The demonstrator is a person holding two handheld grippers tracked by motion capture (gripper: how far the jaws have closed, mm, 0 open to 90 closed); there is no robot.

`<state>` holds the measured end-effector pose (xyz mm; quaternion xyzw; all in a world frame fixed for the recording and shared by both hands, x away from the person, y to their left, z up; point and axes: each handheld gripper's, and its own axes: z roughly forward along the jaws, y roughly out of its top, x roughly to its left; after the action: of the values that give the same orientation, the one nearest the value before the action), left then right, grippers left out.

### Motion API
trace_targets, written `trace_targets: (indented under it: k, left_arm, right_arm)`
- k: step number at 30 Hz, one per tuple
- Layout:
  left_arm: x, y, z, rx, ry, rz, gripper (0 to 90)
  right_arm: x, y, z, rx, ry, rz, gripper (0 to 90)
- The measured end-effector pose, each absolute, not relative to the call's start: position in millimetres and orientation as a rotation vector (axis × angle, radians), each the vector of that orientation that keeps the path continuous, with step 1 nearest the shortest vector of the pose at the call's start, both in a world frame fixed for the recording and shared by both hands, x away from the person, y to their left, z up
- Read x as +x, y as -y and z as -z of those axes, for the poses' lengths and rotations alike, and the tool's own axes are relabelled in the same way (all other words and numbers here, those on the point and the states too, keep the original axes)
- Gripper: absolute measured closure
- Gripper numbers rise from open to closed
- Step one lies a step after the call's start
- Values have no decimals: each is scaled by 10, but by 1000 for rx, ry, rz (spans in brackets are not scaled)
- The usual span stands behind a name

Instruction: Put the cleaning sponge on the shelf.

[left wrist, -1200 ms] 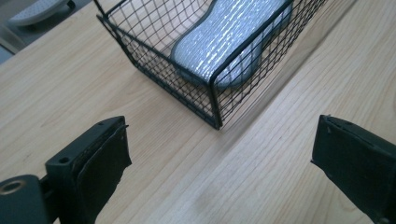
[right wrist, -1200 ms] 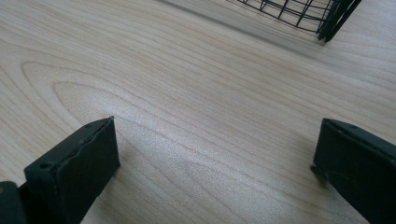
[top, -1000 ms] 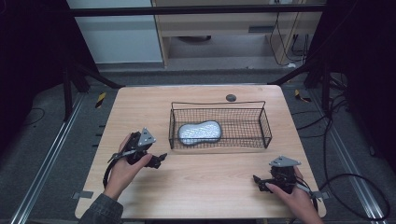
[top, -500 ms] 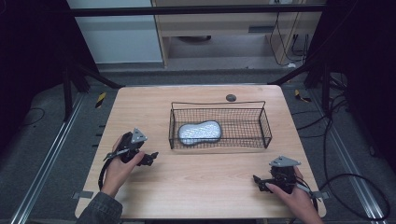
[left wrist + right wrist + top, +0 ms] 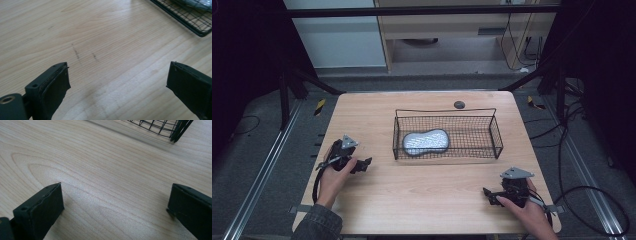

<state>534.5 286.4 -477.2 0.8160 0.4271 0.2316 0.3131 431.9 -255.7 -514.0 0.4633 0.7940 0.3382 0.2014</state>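
Two grippers rest low over the wooden table (image 5: pixel 422 195), each with its jaws spread wide and nothing between them. In the left gripper view, the left gripper (image 5: pixel 117 82) frames bare wood with two short dark scuff marks (image 5: pixel 85 53); a corner of the black wire basket (image 5: pixel 190 17) sits at the upper right. In the right gripper view, the right gripper (image 5: pixel 115 205) frames bare wood, with a basket corner at the top right. In the high view, the left gripper is held near the table's left edge and the right gripper near its front right corner, both apart from the basket. A grey peanut-shaped pad (image 5: pixel 426 142) lies in the basket's left half. A small dark disc (image 5: pixel 459 104) sits just behind the basket.
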Motion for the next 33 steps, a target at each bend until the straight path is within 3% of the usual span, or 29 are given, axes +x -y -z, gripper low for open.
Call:
trace_targets:
  k: [33]
  left_arm:
    - [5529,-3054,5074,2107,-1179,-517,0]
  right_arm:
    - [4319,2557,5140,1294,-2219,-945,3]
